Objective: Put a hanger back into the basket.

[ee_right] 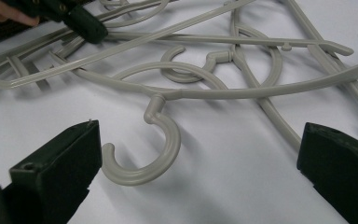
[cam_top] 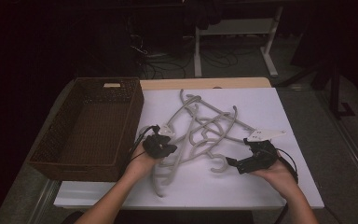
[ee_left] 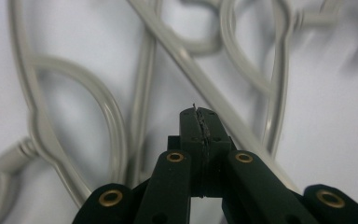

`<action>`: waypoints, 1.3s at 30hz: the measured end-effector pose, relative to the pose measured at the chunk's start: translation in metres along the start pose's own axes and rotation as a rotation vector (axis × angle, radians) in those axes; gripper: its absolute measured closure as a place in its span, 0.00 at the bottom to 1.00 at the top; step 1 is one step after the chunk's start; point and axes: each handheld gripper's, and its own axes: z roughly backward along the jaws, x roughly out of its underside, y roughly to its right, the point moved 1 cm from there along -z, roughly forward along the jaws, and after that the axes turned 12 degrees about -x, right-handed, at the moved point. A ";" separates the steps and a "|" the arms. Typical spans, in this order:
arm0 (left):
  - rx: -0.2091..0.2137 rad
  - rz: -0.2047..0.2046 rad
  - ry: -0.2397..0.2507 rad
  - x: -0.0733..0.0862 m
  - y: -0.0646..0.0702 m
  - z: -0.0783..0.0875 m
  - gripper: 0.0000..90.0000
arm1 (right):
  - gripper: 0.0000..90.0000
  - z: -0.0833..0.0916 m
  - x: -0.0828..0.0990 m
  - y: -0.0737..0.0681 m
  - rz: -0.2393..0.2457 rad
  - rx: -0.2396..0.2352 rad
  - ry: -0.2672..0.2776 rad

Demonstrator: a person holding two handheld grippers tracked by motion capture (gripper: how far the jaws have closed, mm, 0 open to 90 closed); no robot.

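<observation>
hangers (cam_top: 200, 130) | grey plastic, several | tangled heap, lying flat | on white table sheet (cam_top: 270, 186)

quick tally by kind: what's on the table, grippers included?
Grey plastic hangers: tangled pile, about 4, exact count unclear
Brown wicker basket: 1
Left gripper, shut on nothing: 1
Right gripper, open: 1
Total: about 7

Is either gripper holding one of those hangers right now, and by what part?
Neither: left gripper is shut on nothing; right gripper is open around a hanger hook.
</observation>
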 end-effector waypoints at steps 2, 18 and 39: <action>0.017 -0.009 -0.012 0.001 0.003 -0.003 1.00 | 0.00 0.000 0.000 0.000 0.002 0.000 -0.002; 0.060 -0.017 -0.004 -0.033 0.020 -0.033 1.00 | 0.00 0.001 0.000 0.001 -0.003 0.000 0.005; -0.004 -0.008 0.085 -0.008 0.007 0.027 1.00 | 0.00 -0.005 -0.002 -0.007 0.003 -0.016 -0.002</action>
